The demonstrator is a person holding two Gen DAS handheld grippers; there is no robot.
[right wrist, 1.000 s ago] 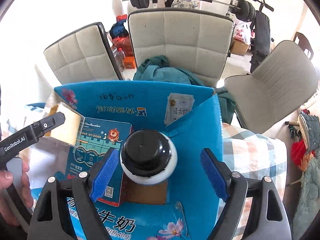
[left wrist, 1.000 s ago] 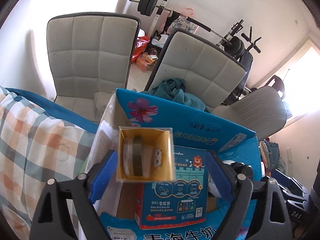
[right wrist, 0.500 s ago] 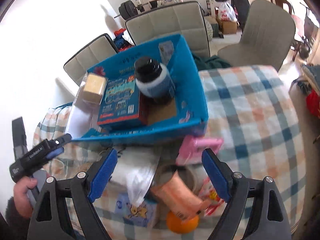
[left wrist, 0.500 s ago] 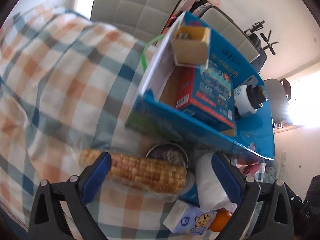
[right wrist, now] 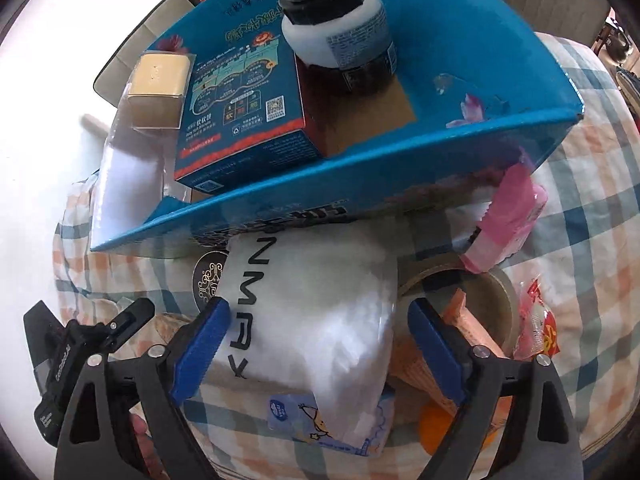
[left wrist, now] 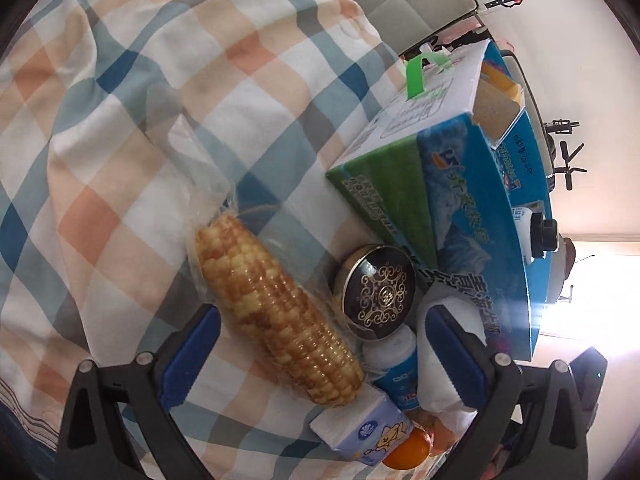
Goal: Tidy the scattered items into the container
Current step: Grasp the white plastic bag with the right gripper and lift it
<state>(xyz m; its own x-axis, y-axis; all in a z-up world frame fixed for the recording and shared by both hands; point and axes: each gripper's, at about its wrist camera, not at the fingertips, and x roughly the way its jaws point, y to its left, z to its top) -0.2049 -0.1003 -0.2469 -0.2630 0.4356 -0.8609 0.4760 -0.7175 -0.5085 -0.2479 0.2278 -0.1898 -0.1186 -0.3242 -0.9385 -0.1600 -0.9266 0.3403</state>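
Note:
The blue cardboard box holds a biscuit box, a yellow box and a black-capped bottle. My left gripper is open, its jaws either side of a wrapped corn cob on the checked cloth. A round dark compact lies beside the cob. My right gripper is open over a white plastic bag. The left gripper also shows in the right wrist view.
In front of the box lie a tissue pack, a small white bottle, an orange, a tape roll, a pink item and a red snack packet. Chairs stand beyond the table.
Both grippers let go of their items in the box, pulled back and dropped toward the scattered items. The left one has closed in on the corn, the right on the white bag.

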